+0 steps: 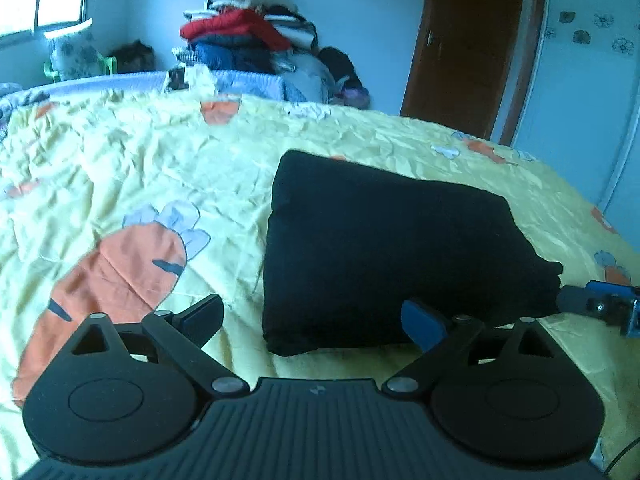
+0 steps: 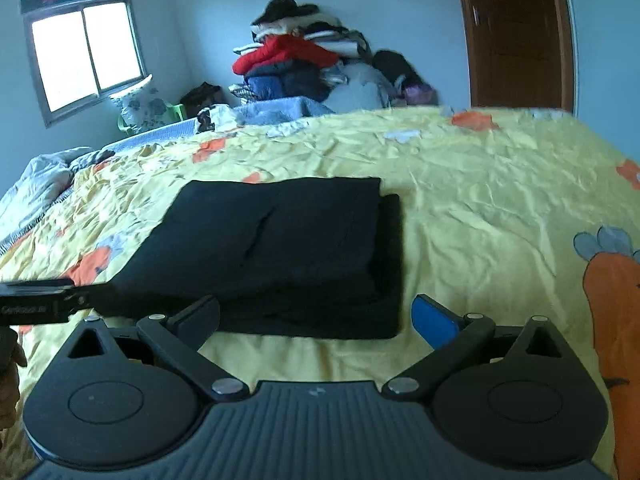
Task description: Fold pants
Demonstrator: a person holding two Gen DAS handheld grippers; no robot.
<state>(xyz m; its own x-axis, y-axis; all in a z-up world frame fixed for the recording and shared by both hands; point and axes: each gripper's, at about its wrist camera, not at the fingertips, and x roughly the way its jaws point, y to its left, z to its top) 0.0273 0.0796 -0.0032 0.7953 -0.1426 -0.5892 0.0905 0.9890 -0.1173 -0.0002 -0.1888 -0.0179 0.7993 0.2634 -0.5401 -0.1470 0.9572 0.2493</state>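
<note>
Folded black pants (image 1: 384,256) on the yellow carrot-print bedspread (image 1: 132,168), lying at one o'clock of the empty, spread left gripper (image 1: 314,320), at eleven o'clock of the likewise released right gripper (image 2: 316,318)

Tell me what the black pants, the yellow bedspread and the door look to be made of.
Black pants: soft, thick matte fabric, likely knit or fleece; folds look rounded and nothing shines.
Yellow bedspread: thin woven cloth, probably cotton, with fine crinkles and printed carrots.
Door: brown wood or wood veneer, smooth, slightly glossy, panelled.
</note>
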